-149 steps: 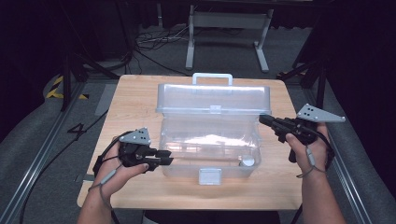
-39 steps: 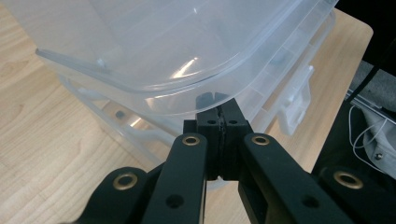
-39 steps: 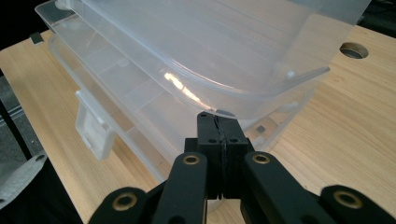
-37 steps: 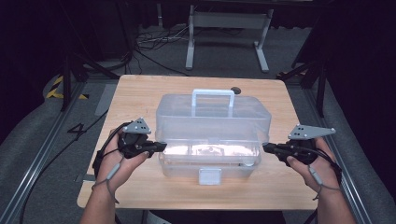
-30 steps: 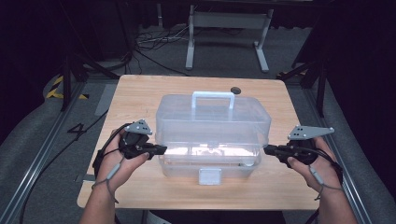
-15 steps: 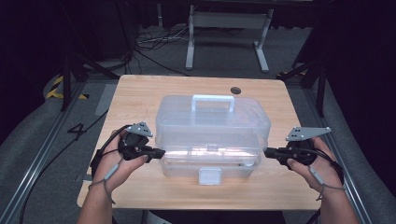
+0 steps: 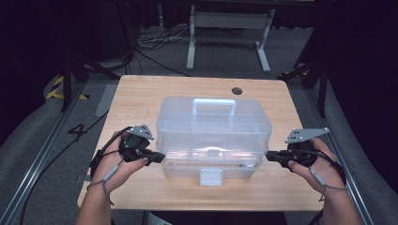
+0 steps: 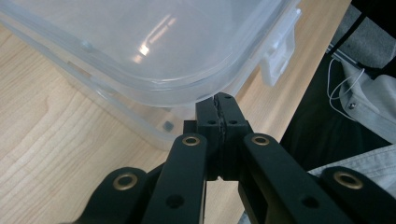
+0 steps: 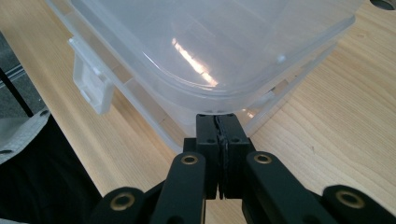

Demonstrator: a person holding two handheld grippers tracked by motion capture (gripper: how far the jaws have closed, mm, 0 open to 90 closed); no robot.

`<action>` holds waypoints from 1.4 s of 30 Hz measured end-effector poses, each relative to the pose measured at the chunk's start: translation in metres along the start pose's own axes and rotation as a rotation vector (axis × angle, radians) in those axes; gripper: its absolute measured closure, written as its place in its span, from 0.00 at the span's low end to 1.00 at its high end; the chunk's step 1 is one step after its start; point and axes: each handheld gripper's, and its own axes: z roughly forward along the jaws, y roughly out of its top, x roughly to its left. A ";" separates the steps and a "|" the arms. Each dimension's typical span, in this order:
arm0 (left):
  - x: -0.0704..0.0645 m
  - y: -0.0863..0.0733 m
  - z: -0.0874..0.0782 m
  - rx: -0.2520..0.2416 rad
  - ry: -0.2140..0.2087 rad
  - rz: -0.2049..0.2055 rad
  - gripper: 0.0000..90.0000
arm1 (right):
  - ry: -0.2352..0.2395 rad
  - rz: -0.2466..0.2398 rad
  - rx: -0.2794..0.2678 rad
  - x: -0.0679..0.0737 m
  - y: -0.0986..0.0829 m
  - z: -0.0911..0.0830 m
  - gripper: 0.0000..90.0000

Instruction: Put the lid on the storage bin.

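On the wooden table (image 7: 141, 93) in front of you sits the clear plastic box (image 7: 213, 133), roughly at its middle, lid (image 7: 213, 117) down and its white handle (image 7: 214, 107) lying across the top. You have one gripper at each short end, and that mirrored placement makes sense: pressing or steadying from both sides keeps the box from sliding or twisting.

Your left gripper (image 7: 157, 157) has its jaws pressed fully together with nothing between them; in the left gripper view the closed tips (image 8: 219, 105) sit right under the rim of the lid, at the seam where it meets the base. Your right gripper (image 7: 272, 156) matches it: jaws closed flat against each other, empty, tips (image 9: 217, 121) at the same seam on the far end. Closed jaws give you a blunt, stiff point, better for nudging a rim than for gripping it.

At the near side the white latch (image 7: 210, 177) hangs on the front wall; whether it is snapped home I cannot tell. Judging by this, the lid seating is what you are tending to, with the latch likely left to deal with.
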 end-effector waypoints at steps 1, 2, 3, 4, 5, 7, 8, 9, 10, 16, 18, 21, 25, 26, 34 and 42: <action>0.000 0.000 0.000 0.004 0.001 0.003 1.00 | 0.001 -0.001 0.004 0.000 0.000 0.000 0.99; 0.000 0.000 0.000 0.012 0.002 0.004 1.00 | 0.000 -0.003 0.008 0.000 0.000 0.001 0.99; 0.000 0.000 0.001 0.017 -0.001 0.003 1.00 | -0.001 -0.007 0.012 0.000 0.000 0.001 0.99; 0.000 0.000 0.001 0.022 -0.001 0.005 1.00 | 0.000 -0.009 0.016 0.000 0.000 0.001 0.99; 0.000 0.000 0.001 0.027 -0.002 0.008 1.00 | 0.002 -0.009 0.022 0.001 0.000 0.002 0.99; 0.000 0.000 0.002 0.033 -0.003 0.010 1.00 | 0.000 -0.016 0.030 0.001 0.000 0.003 0.99; 0.000 0.000 0.002 0.038 -0.004 0.011 1.00 | -0.001 -0.018 0.036 0.001 0.000 0.003 0.99; 0.000 0.000 0.002 0.043 -0.005 0.013 1.00 | -0.004 -0.019 0.039 0.002 0.000 0.004 0.99; 0.000 -0.001 0.002 0.046 -0.007 0.014 1.00 | -0.002 -0.022 0.046 0.002 0.000 0.004 0.99; 0.000 -0.001 0.004 0.065 -0.015 0.013 1.00 | -0.003 -0.037 0.072 0.003 0.000 0.007 0.99; 0.000 -0.001 0.005 0.075 -0.017 0.014 1.00 | -0.004 -0.042 0.084 0.004 -0.001 0.009 0.99; 0.000 -0.001 0.006 0.084 -0.024 0.015 1.00 | -0.002 -0.049 0.096 0.004 -0.001 0.010 0.99; 0.000 -0.002 0.007 0.092 -0.026 0.016 1.00 | -0.001 -0.054 0.105 0.004 -0.001 0.012 0.99; 0.000 -0.002 0.007 0.098 -0.028 0.017 1.00 | -0.002 -0.057 0.112 0.004 -0.001 0.012 0.99; -0.002 -0.002 0.008 0.099 -0.046 0.023 1.00 | -0.011 -0.071 0.158 0.005 -0.002 0.018 0.99; 0.000 -0.002 0.011 0.111 -0.054 0.020 1.00 | -0.010 -0.080 0.201 0.005 -0.003 0.024 0.99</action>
